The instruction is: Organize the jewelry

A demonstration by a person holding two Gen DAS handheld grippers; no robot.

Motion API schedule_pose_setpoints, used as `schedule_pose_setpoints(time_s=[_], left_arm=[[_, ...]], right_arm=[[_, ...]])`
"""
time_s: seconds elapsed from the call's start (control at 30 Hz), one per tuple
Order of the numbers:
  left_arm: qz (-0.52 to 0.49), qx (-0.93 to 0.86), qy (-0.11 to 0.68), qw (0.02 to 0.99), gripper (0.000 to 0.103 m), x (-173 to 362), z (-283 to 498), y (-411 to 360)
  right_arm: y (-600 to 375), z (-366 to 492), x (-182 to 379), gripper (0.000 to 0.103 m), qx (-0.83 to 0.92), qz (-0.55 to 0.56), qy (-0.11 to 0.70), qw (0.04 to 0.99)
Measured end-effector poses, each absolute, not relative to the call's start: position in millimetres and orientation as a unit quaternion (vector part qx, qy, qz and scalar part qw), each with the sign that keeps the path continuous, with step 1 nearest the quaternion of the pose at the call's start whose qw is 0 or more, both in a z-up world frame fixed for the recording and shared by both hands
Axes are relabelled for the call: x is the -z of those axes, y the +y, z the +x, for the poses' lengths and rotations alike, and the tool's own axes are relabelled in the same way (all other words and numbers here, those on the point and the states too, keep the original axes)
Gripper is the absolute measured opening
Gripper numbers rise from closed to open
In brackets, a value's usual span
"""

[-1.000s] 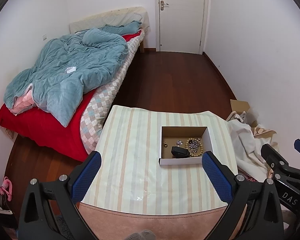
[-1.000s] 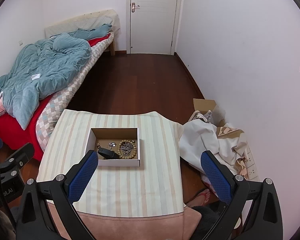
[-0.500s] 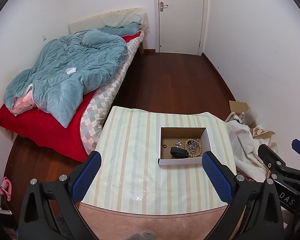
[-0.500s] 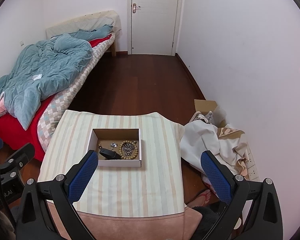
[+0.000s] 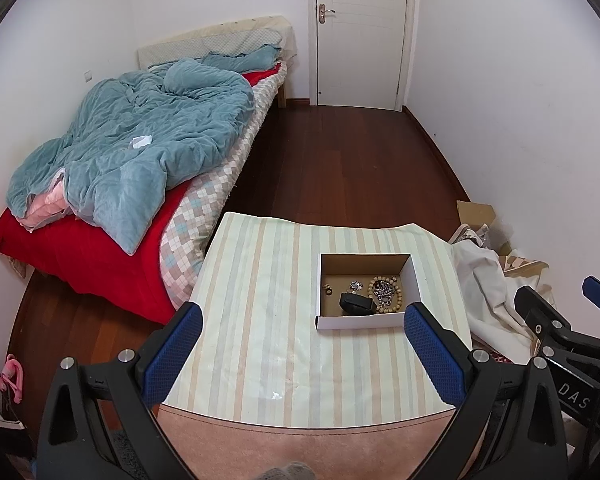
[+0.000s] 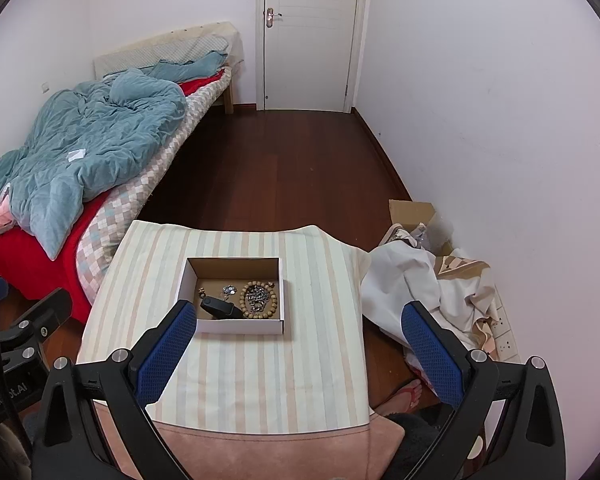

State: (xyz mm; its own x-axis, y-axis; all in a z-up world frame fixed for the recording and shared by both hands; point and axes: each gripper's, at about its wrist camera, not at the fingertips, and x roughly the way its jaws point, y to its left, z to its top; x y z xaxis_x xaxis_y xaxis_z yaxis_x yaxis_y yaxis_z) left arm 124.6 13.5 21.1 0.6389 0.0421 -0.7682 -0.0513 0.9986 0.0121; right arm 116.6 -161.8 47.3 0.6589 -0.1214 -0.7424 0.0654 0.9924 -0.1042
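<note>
I'm looking down on a table covered by a cloth with pale green, cream and peach stripes; its near edge shows a plain pinkish border. Directly on the cloth sits one shallow open cardboard box, white outside and brown inside, toward the right half from my left camera and left of centre from my right one. The box lies flat, square to the stripes, well back from the near edge. The cloth around it carries nothing but a small shiny fleck near the front.
</note>
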Motion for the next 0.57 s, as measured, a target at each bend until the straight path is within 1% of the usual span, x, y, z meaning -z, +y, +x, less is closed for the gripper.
schedule_pose_setpoints(time_s=[0.57], left_arm=[[-0.013,-0.024,0.417,0.908,0.103,-24.8,121.8,15.6]], right_arm=[[-162.8,116.4,-47.5,0.103,0.051,-0.035,0.409,0.91]])
